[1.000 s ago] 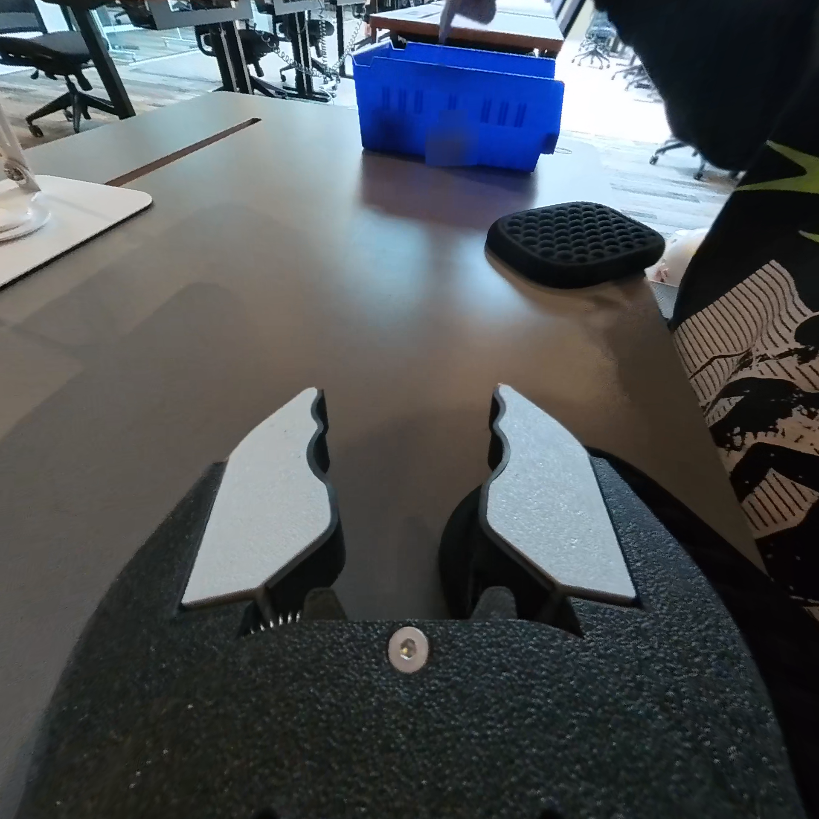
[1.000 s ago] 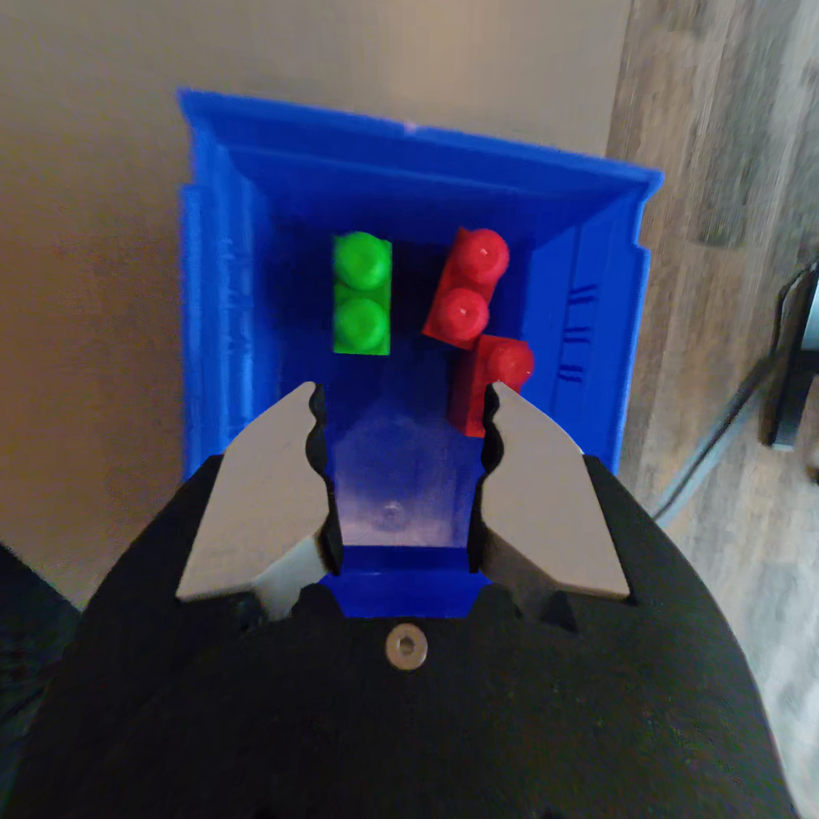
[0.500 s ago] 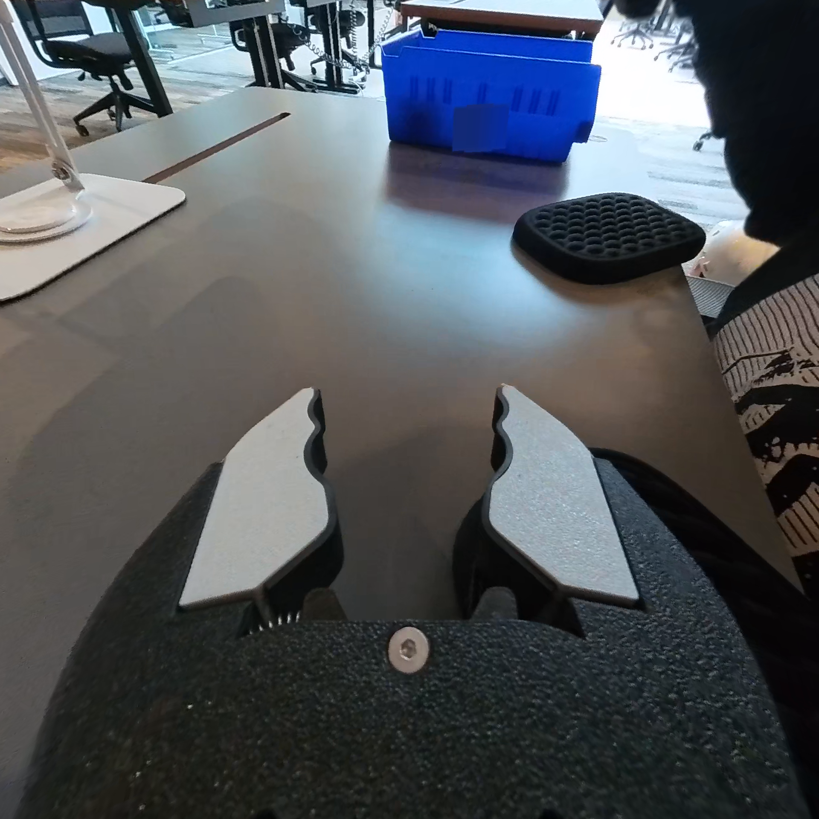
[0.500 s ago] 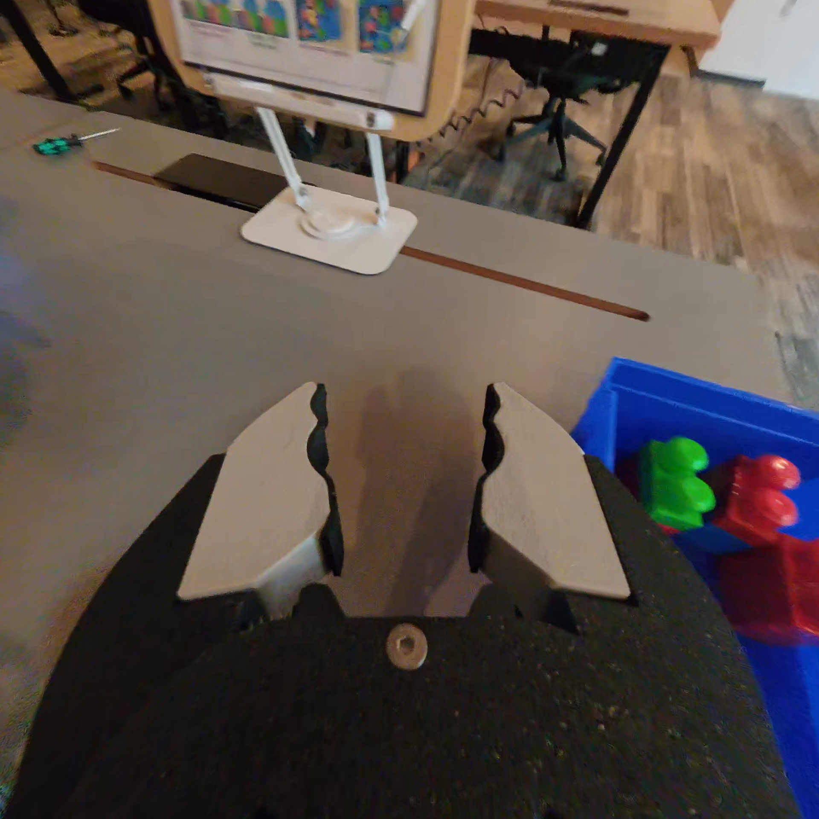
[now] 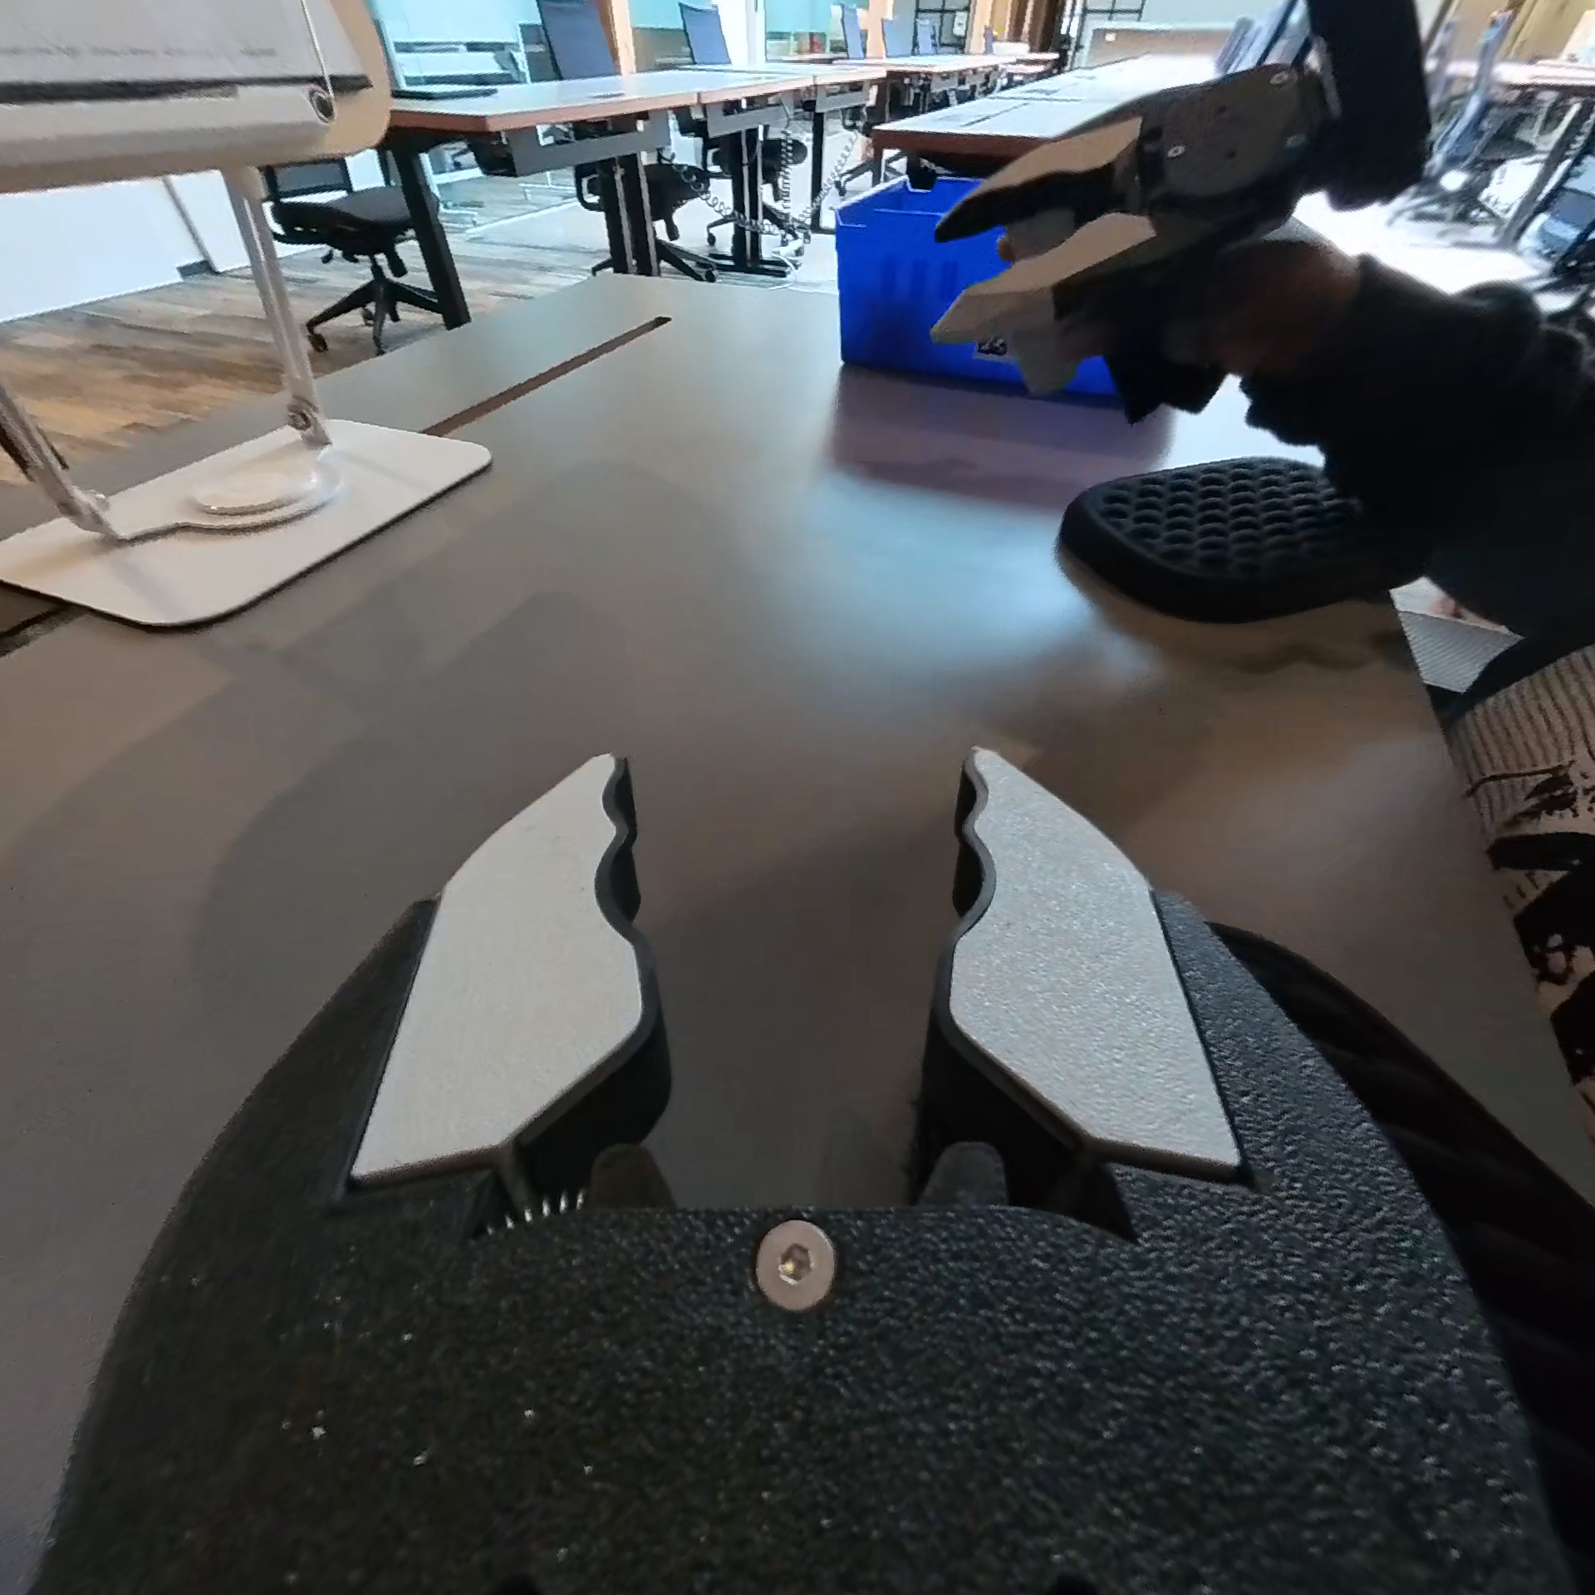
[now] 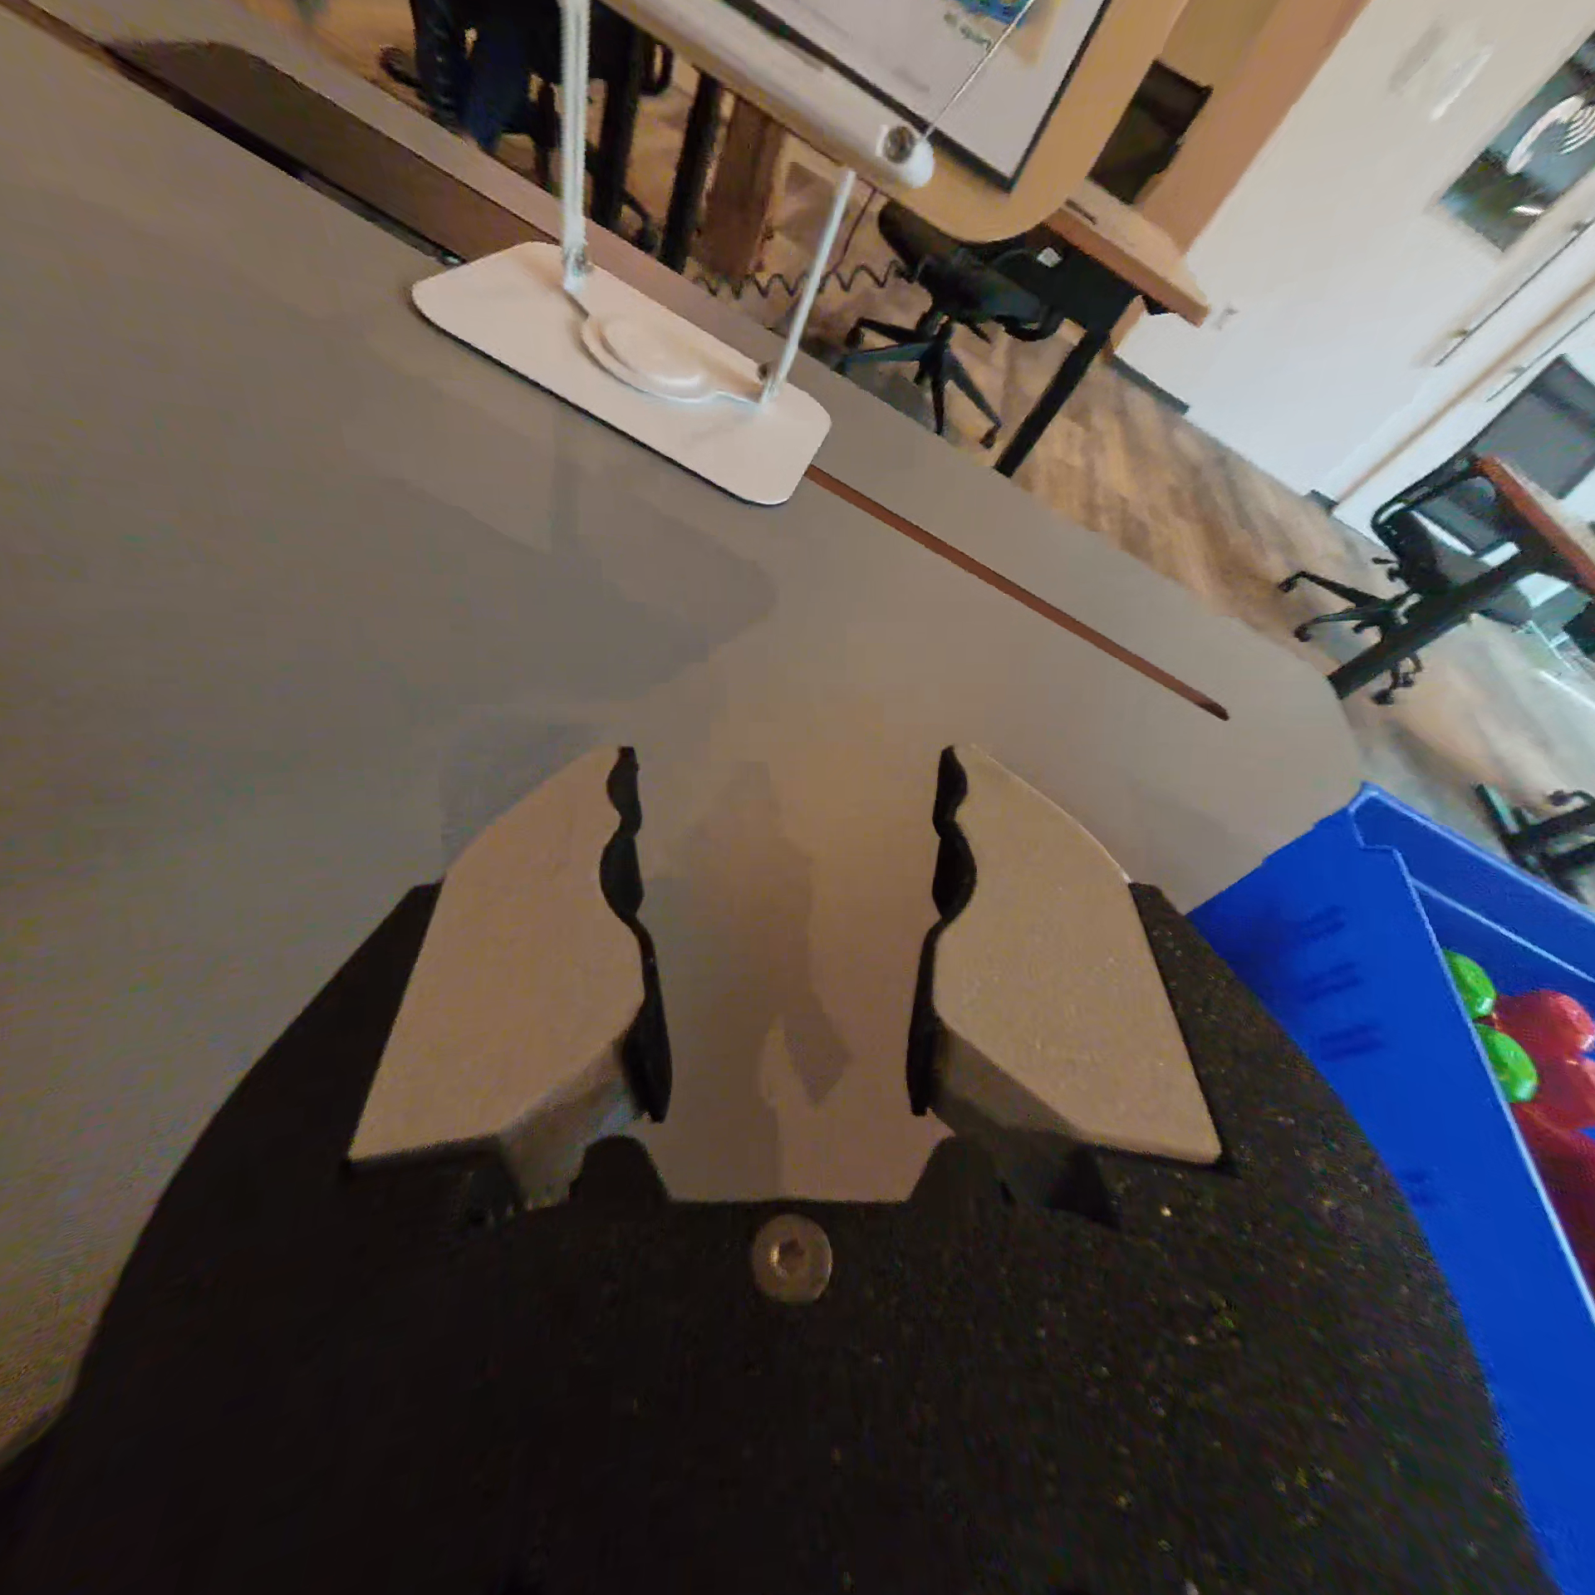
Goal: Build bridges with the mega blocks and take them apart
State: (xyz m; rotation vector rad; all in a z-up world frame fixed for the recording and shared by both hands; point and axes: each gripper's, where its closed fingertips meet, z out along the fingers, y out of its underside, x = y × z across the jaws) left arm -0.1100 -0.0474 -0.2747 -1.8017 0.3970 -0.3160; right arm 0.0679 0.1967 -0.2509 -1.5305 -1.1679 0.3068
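- Left gripper [image 5: 794,768]: jaws apart, empty, low over the grey table [image 5: 690,604].
- Right gripper [image 6: 787,759]: jaws apart, empty, raised above the table.
- Blue bin [image 6: 1346,1018]: far right table edge; holds green block [image 6: 1497,1036] and red blocks [image 6: 1554,1079].
- White stand base [image 6: 621,371]: on the table, well apart from the bin.
- Black honeycomb pad [image 5: 1208,535]: near the bin.

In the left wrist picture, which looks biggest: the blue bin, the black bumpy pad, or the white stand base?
1. White stand base
2. Black bumpy pad
3. Blue bin
The bin is farthest and partly hidden, so its real size is unsure.
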